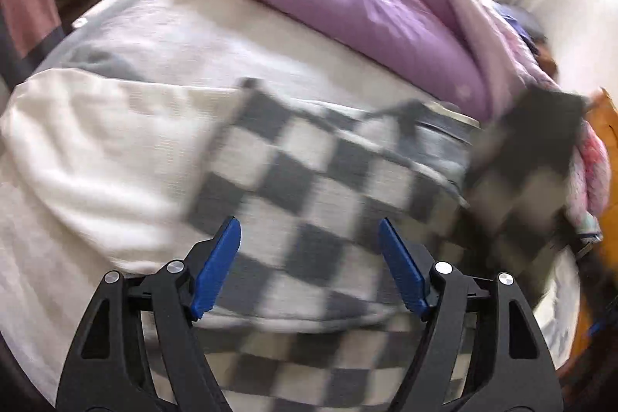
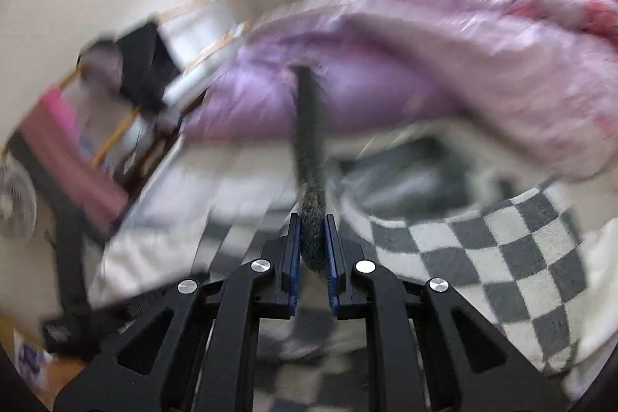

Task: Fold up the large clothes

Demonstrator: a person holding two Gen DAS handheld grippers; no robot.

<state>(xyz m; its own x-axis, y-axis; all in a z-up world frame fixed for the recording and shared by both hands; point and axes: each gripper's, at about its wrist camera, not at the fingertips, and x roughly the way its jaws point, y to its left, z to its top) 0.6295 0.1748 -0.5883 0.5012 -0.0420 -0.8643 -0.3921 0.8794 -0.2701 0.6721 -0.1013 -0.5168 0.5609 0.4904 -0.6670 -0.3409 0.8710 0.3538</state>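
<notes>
Checkered garment (image 1: pixel 293 180) lies on bed (image 1: pixel 162 37), edge pinched in right claw (image 2: pixel 312 238).

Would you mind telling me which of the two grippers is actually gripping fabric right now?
The right gripper: its jaws are shut on an edge of the checkered garment. The left gripper hangs open above that cloth.

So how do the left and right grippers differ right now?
The left gripper has its blue-padded fingers spread wide with nothing between them, hovering over the grey-and-white checkered fleece garment. The right gripper is shut, pinching an edge of that garment. Both are black with blue pads.
</notes>
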